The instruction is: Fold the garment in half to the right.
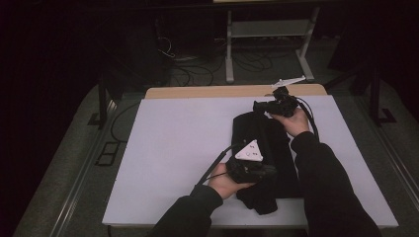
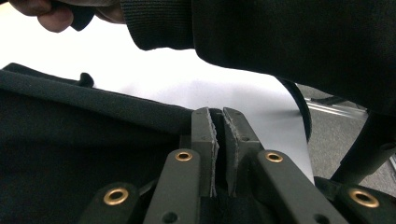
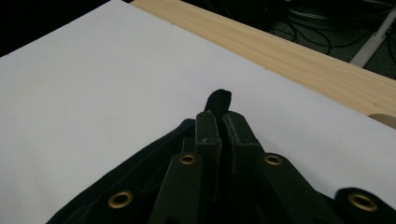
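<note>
Both grippers (fingers closed) on black cloth (image 1: pixel 267 148)

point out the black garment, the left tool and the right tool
black garment (image 1: pixel 276 163): high view, flat middle of the cloth
left tool (image 2: pixel 219 135): left gripper view, between its closed tips
right tool (image 3: pixel 223 122): right gripper view, between its tips on the cloth

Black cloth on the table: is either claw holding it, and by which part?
Both. The right claw is shut on the black cloth at its far edge, a tuft poking past the jaws; the left claw pinches its near part.
</note>
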`<state>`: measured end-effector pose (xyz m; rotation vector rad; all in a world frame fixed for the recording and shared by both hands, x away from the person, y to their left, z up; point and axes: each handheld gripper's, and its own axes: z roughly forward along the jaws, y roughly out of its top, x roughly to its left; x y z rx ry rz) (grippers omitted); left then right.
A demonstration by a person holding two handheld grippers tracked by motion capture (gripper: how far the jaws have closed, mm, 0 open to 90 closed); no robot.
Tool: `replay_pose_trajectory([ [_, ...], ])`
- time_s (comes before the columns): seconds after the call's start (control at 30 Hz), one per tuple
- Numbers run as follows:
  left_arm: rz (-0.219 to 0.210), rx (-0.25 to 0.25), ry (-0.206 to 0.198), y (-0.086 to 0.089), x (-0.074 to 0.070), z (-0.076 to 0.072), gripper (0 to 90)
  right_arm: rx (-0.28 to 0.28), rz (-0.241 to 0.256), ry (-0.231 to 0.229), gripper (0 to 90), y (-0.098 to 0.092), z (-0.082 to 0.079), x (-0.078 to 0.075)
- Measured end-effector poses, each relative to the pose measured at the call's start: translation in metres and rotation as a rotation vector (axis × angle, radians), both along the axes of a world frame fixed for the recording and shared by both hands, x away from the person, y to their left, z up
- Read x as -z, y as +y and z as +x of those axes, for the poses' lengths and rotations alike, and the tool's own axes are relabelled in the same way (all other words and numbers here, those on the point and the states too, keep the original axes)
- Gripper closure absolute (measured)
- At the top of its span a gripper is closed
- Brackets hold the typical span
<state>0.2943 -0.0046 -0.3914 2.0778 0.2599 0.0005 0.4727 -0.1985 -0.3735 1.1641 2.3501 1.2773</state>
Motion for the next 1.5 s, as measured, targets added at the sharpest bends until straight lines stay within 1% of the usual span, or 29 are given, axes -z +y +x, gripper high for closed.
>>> replay_pose_trajectory([
  [0.03,0.003,0.003,0.0,-0.001,0.001,0.0,81.9,0.005,0.006,0.008,84.0,-0.002,-0.001,0.001],
  [0.2,0.003,0.009,0.012,-0.008,0.004,0.001,81.9,0.012,0.026,0.014,84.0,-0.012,-0.001,0.006],
  [0.57,0.02,0.019,0.024,-0.018,0.01,0.003,81.9,0.046,0.029,0.039,84.0,-0.029,-0.003,0.018],
  [0.8,0.024,0.016,0.031,-0.023,0.014,0.005,81.9,0.055,0.035,0.044,84.0,-0.033,-0.004,0.022],
  [1.13,0.032,0.02,0.042,-0.027,0.016,0.007,81.8,0.072,0.036,0.064,84.0,-0.043,-0.005,0.032],
  [1.5,0.042,0.02,0.049,-0.033,0.019,0.008,81.9,0.08,0.038,0.075,84.0,-0.047,-0.005,0.04],
])
